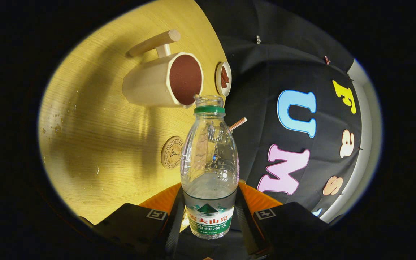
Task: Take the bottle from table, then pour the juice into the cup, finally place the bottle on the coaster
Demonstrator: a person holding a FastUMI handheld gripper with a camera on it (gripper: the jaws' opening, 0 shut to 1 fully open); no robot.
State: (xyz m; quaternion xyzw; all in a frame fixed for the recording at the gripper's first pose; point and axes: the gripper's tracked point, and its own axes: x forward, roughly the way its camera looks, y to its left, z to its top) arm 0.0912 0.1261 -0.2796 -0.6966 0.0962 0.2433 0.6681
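My gripper (209,213) is shut on a clear plastic bottle (209,159) with a green neck ring and no cap. The whole view is rolled, so the wooden table (96,144) stands on edge beside the bottle. The bottle's open mouth is right at the rim of a cream cup (164,81) with a wooden handle; the cup's inside looks dark red-brown. A thin dribble shows at the mouth, next to the cup's rim. A round wooden coaster (172,152) lies on the table, partly behind the bottle.
A small cream dish (224,78) with something red-brown in it sits beyond the cup near the table's edge. A striped straw (237,124) pokes out behind the bottle's shoulder. Water drops (57,127) dot the table. The black booth cloth hangs past the table's edge.
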